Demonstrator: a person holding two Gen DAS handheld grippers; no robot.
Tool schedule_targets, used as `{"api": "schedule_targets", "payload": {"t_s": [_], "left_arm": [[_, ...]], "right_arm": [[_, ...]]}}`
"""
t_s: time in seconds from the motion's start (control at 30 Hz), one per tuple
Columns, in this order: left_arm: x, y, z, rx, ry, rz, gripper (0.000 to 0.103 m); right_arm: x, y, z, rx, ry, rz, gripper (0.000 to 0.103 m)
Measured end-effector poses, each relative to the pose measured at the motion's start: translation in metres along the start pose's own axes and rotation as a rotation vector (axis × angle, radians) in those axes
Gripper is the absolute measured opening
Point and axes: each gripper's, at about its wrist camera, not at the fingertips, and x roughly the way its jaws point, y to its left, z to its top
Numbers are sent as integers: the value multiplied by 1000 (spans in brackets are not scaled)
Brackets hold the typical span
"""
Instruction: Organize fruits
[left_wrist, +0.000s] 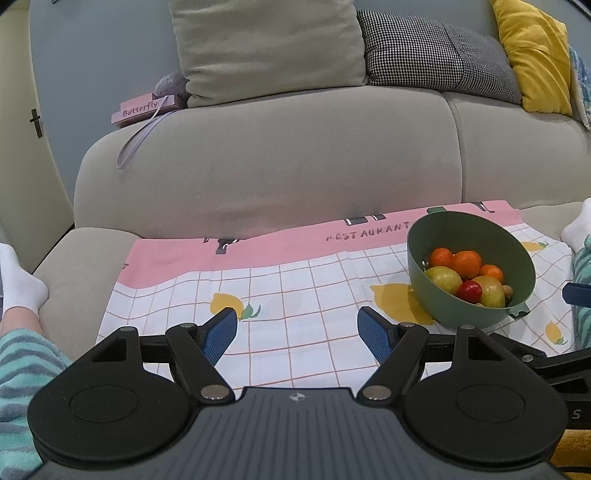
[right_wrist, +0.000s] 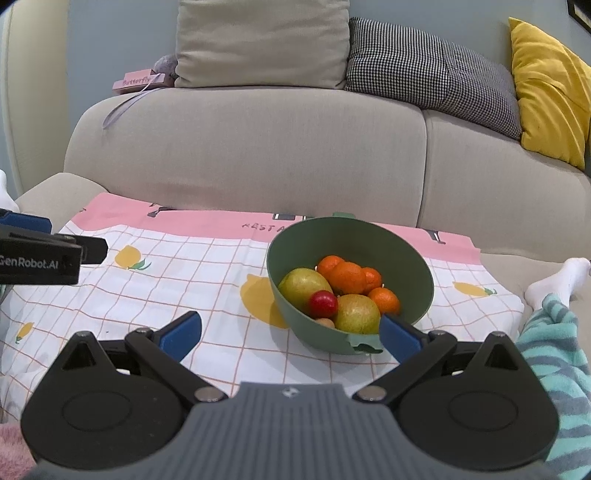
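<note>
A green bowl (left_wrist: 428, 254) (right_wrist: 354, 236) stands on a checked cloth with lemon prints (left_wrist: 295, 288) (right_wrist: 184, 280). It holds several oranges (right_wrist: 349, 277), two yellow-green mangoes (right_wrist: 303, 284), a small red fruit (right_wrist: 323, 303) (left_wrist: 469, 291) and a small brown one. My left gripper (left_wrist: 297, 328) is open over the cloth, left of the bowl, nothing between its blue pads. My right gripper (right_wrist: 291, 332) is open just in front of the bowl, its right pad (right_wrist: 400, 336) near the bowl's rim handle. The left gripper (right_wrist: 44, 251) also shows from the side in the right wrist view.
The cloth lies on a beige sofa seat (right_wrist: 258, 147) with cushions along the back: beige (right_wrist: 258, 40), houndstooth (right_wrist: 424, 74), yellow (right_wrist: 546, 88). A pink "Butterfly" box (left_wrist: 144, 110) sits on the backrest. A person's socked feet (left_wrist: 18, 284) (right_wrist: 557, 280) and striped trouser legs flank the cloth.
</note>
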Motion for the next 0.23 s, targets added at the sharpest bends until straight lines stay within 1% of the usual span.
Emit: {"api": "schedule_targets", "payload": {"t_s": [0.23], "left_arm": [[-2, -1, -1, 6, -17, 0, 87]], "right_arm": [[0, 0, 1, 2, 12, -4, 99]]}}
